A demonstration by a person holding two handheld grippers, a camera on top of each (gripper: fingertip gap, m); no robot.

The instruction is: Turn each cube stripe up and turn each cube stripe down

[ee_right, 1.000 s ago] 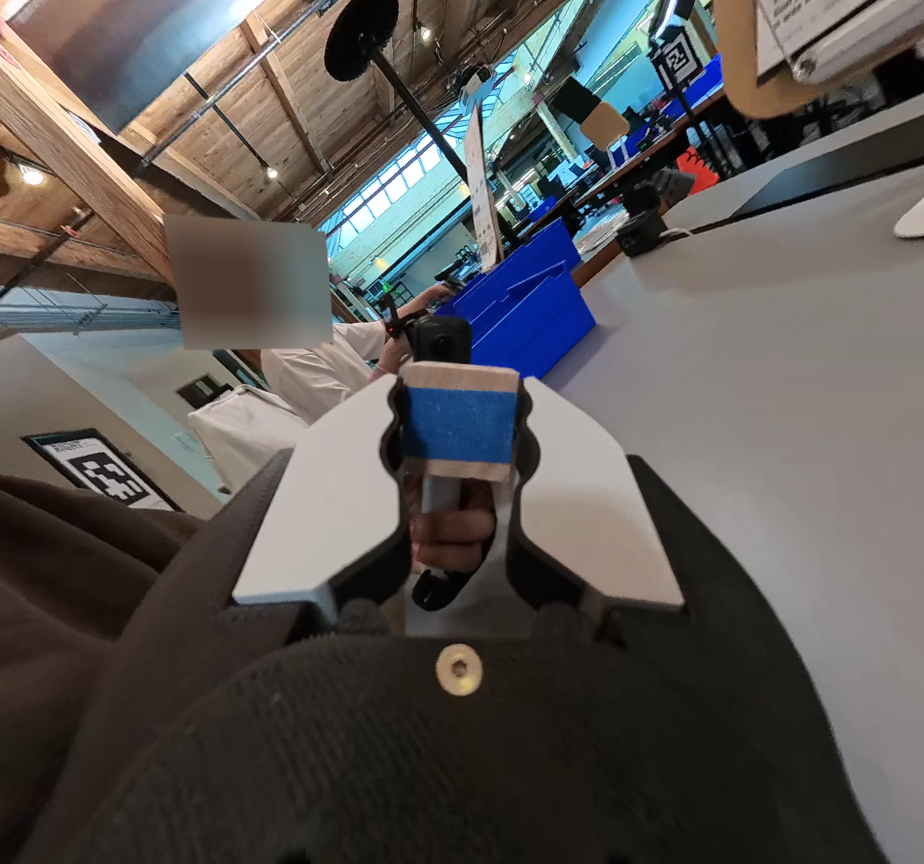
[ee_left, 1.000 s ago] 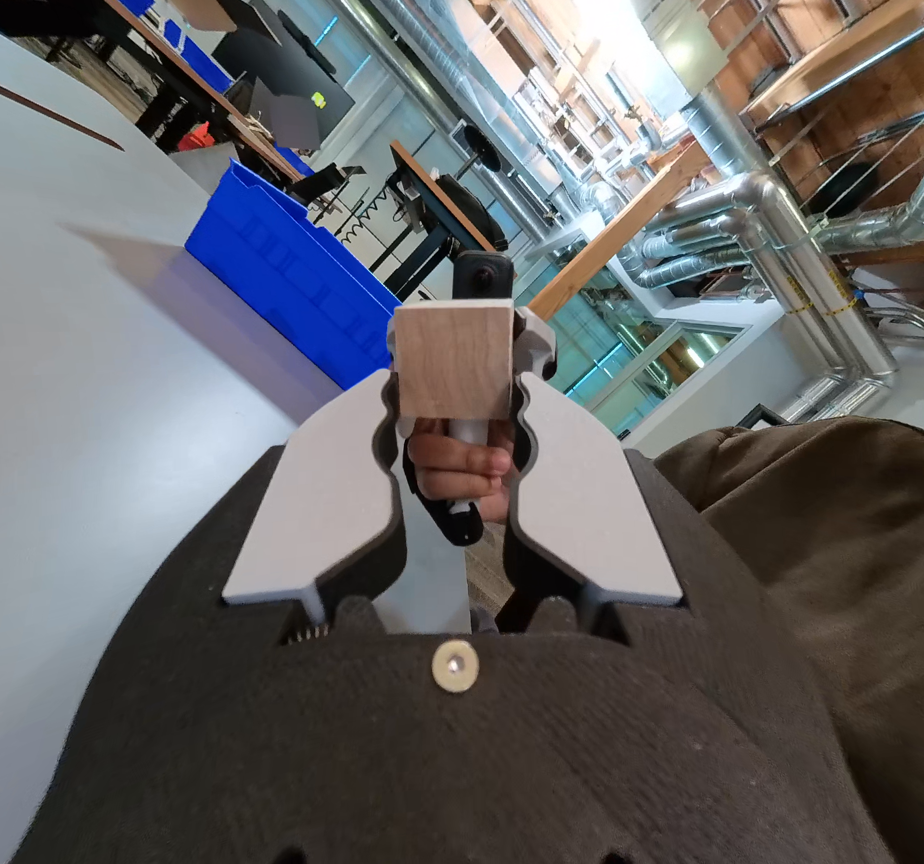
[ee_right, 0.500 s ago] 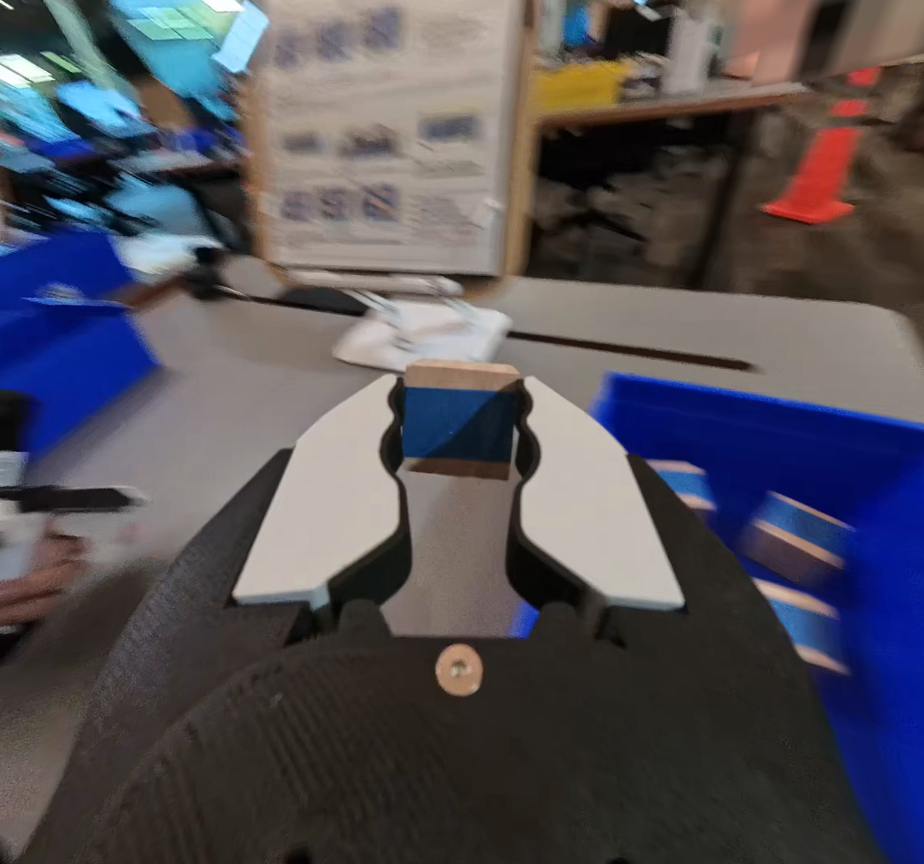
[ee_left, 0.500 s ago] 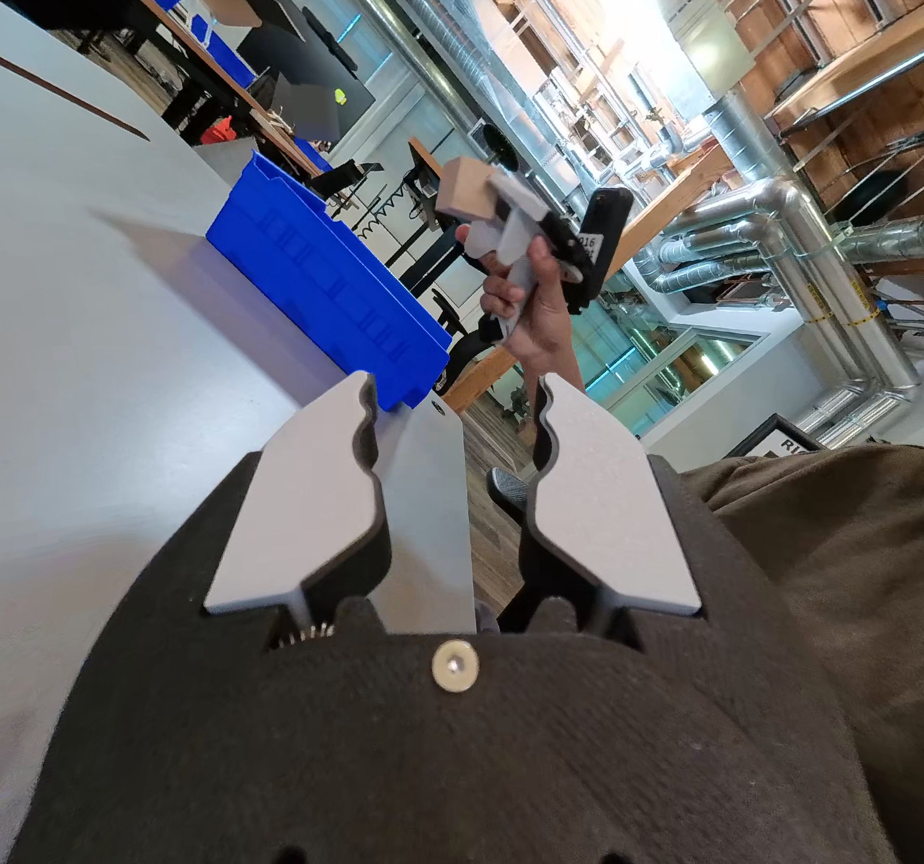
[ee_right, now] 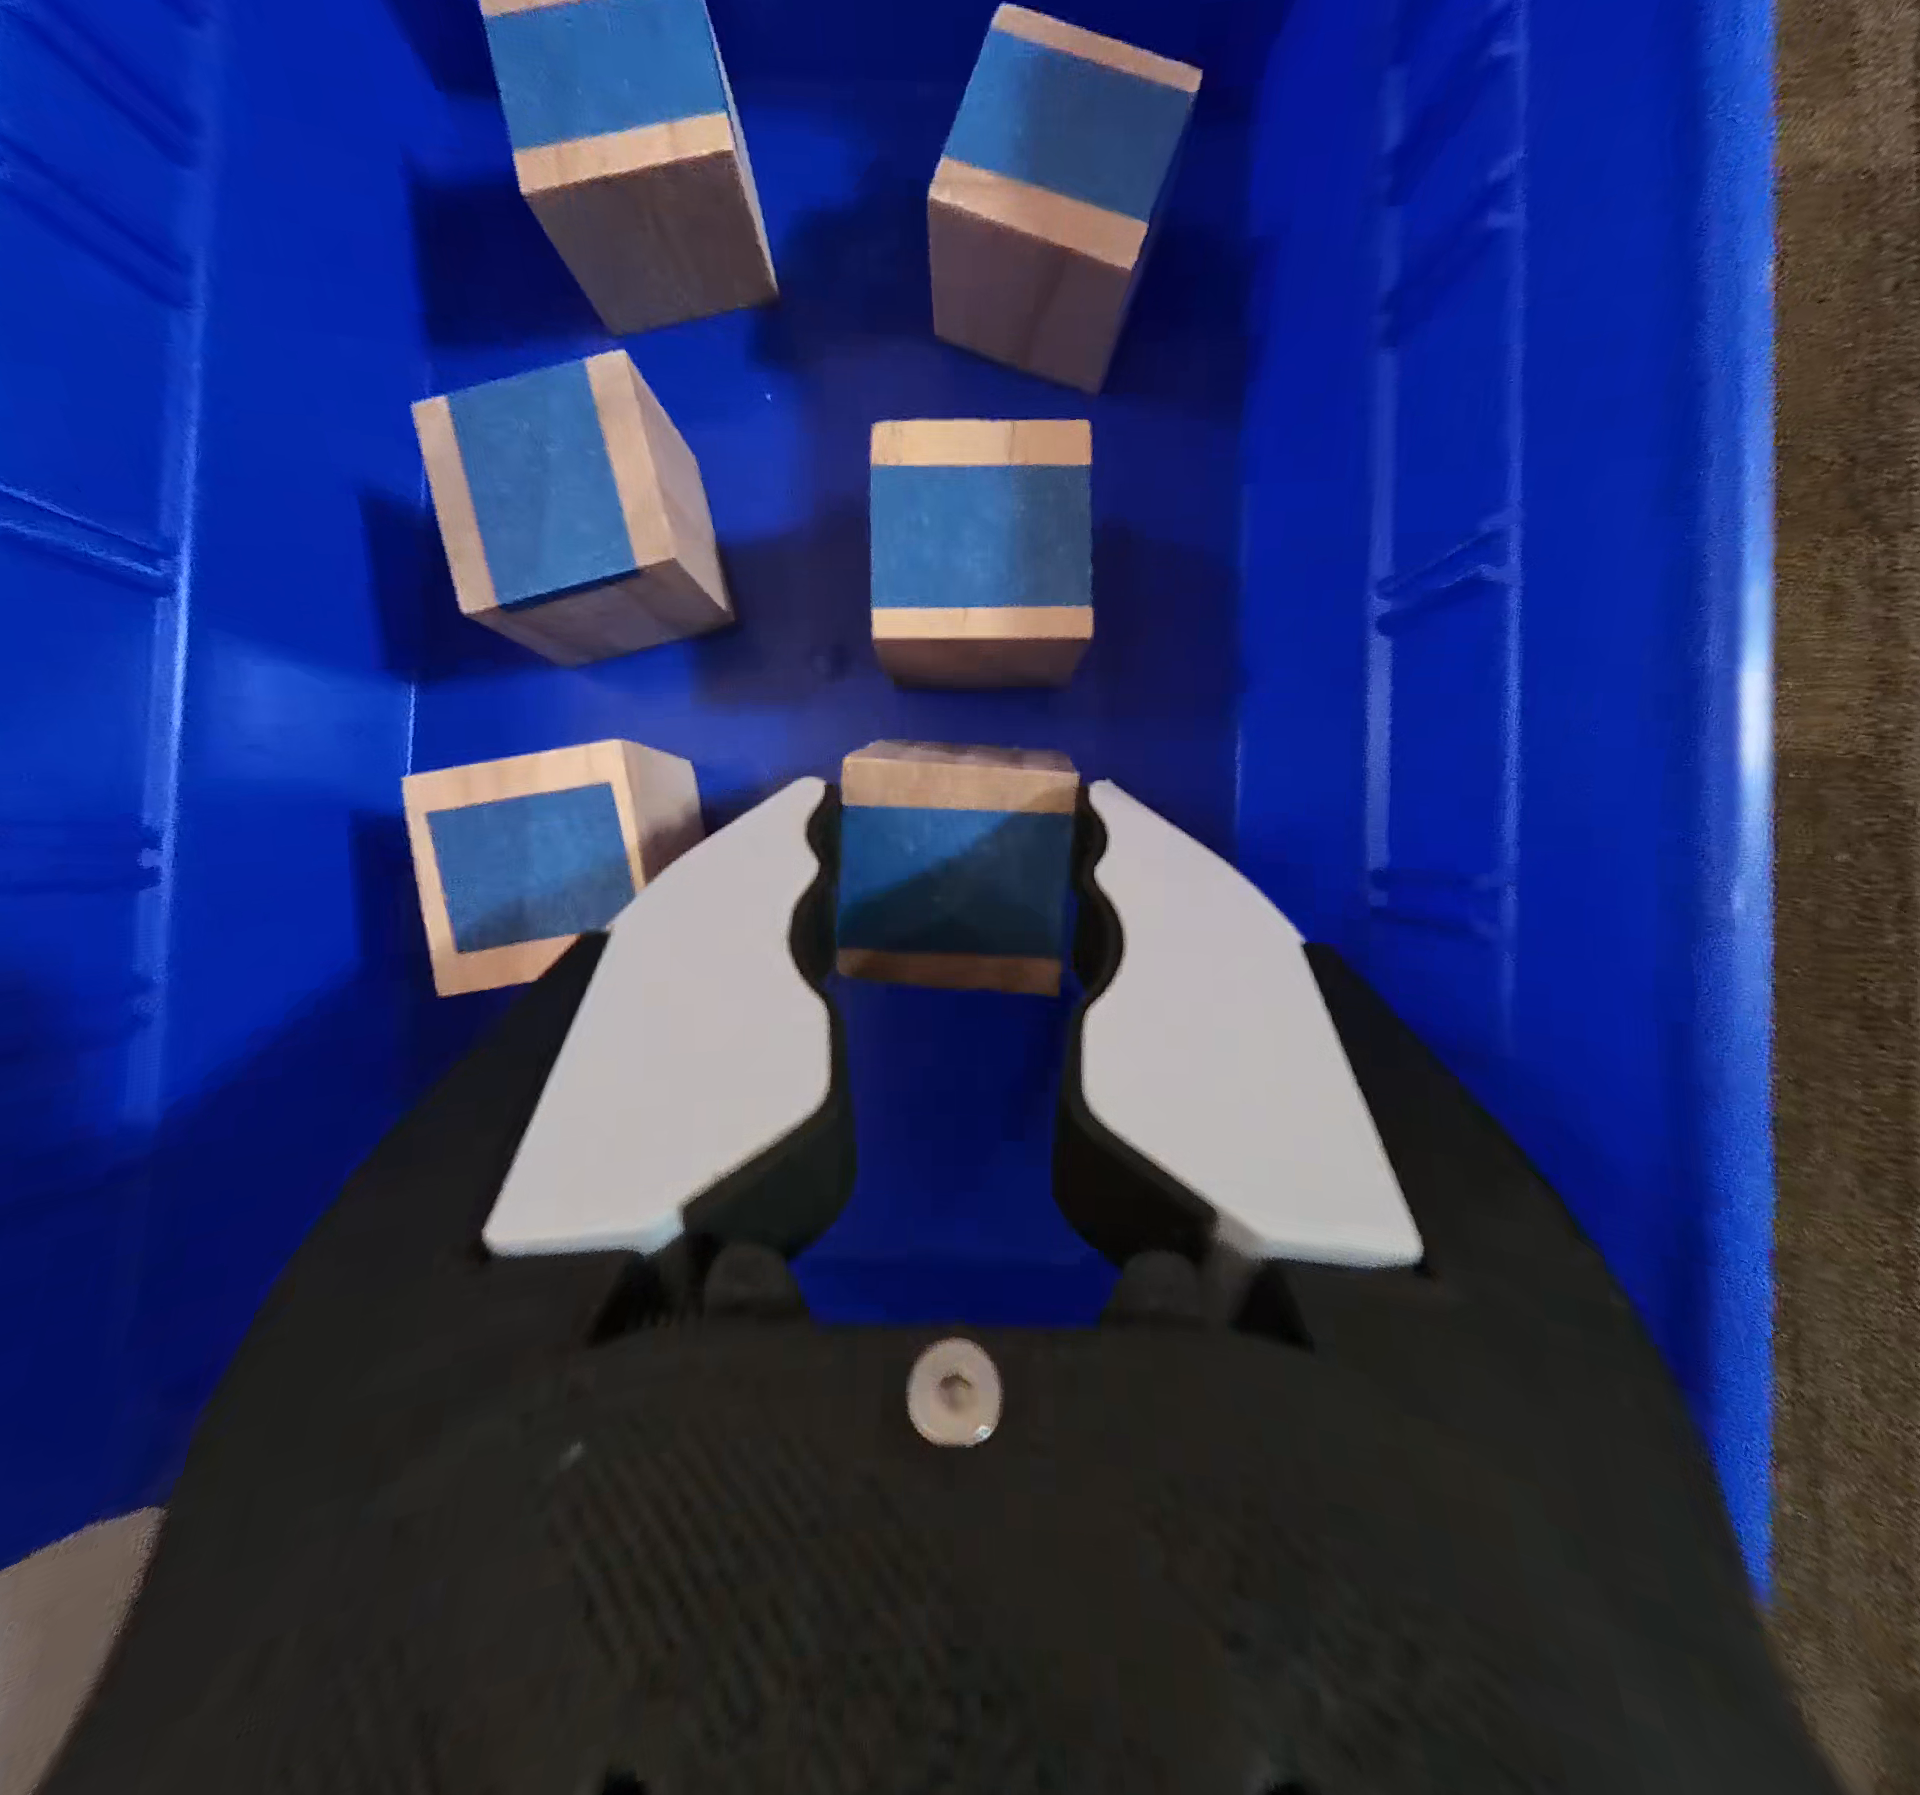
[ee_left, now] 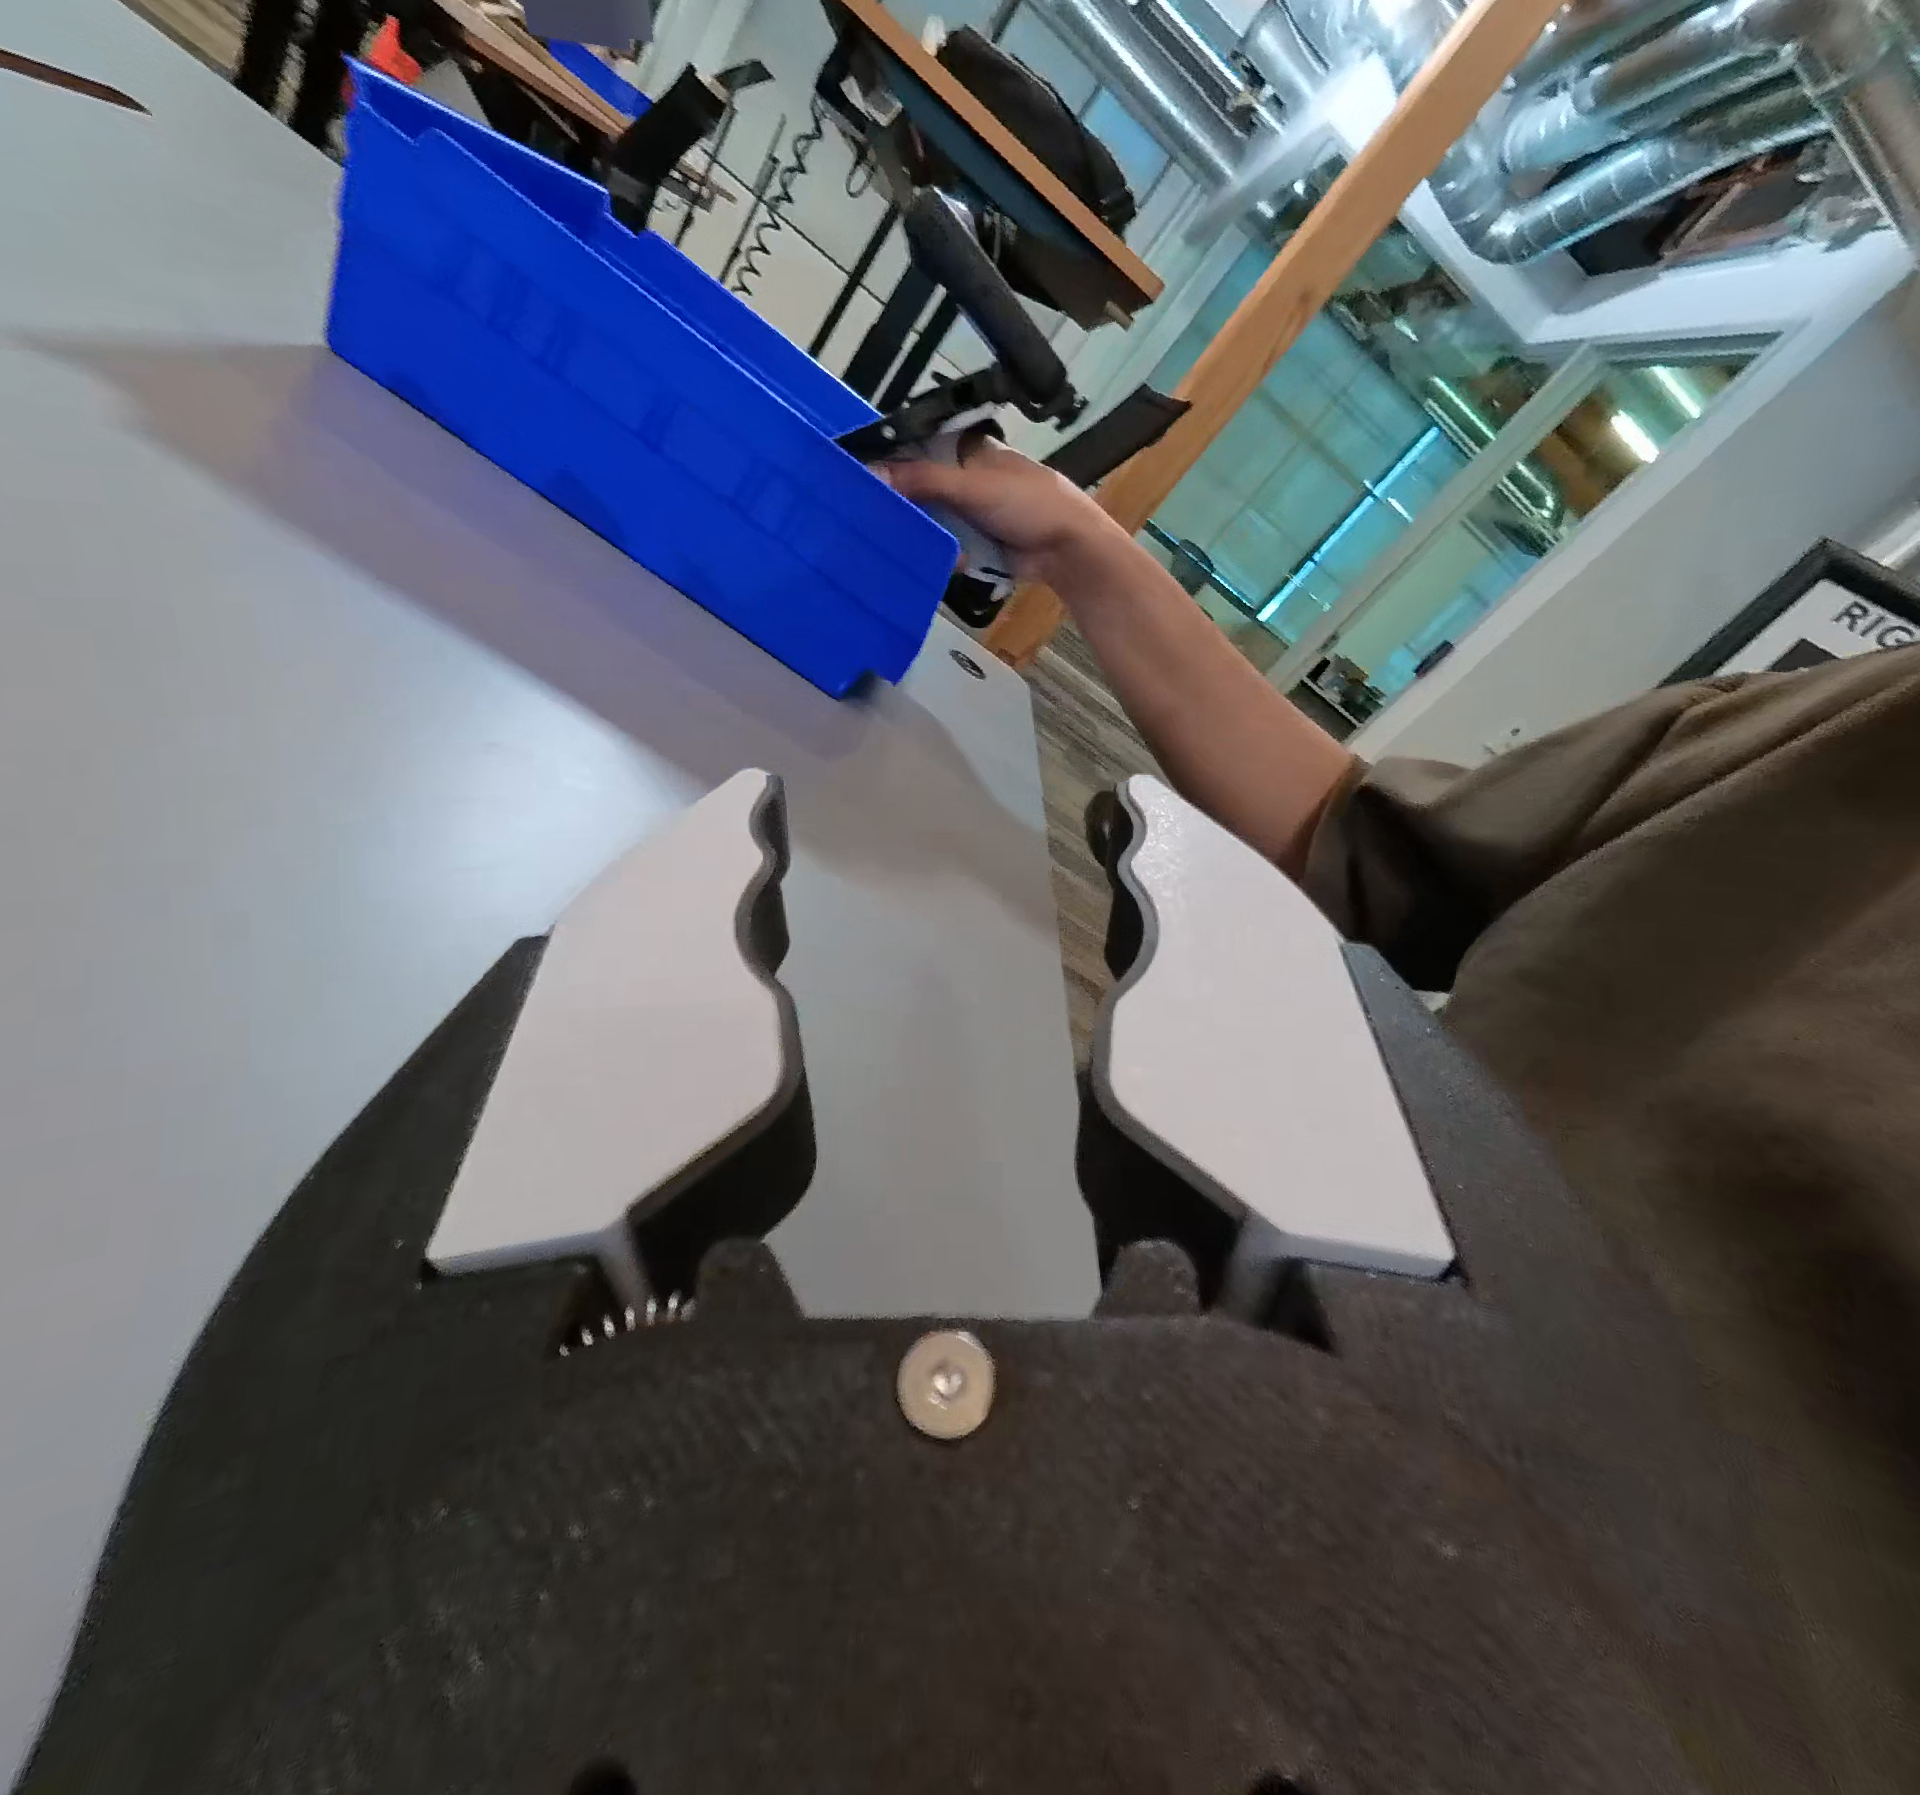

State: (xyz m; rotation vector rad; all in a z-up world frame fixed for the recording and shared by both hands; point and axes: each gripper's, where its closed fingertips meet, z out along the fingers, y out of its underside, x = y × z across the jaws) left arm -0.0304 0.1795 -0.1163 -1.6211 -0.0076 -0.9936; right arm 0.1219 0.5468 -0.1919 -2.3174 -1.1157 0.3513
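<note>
In the right wrist view my right gripper (ee_right: 954,800) is shut on a wooden cube (ee_right: 954,867) with its blue stripe facing the camera, held low inside a blue bin (ee_right: 1455,602). Several other wooden cubes lie on the bin floor in two columns, blue stripes up, such as one at the left (ee_right: 530,867) and one just ahead (ee_right: 979,545). In the left wrist view my left gripper (ee_left: 935,815) is open and empty above the grey table (ee_left: 260,706). The same bin (ee_left: 623,415) shows there, with a hand (ee_left: 997,498) and the other gripper reaching into it.
The table's near edge (ee_left: 1029,810) runs just past my left fingertips, with floor beyond. A brown sleeve (ee_left: 1662,914) fills the right of the left wrist view. Desks and a chair stand behind the bin. Carpet (ee_right: 1849,602) lies right of the bin.
One second ago both grippers held the cube between them. My left gripper let go and drew back, open. My right gripper swung the cube down into the blue bin.
</note>
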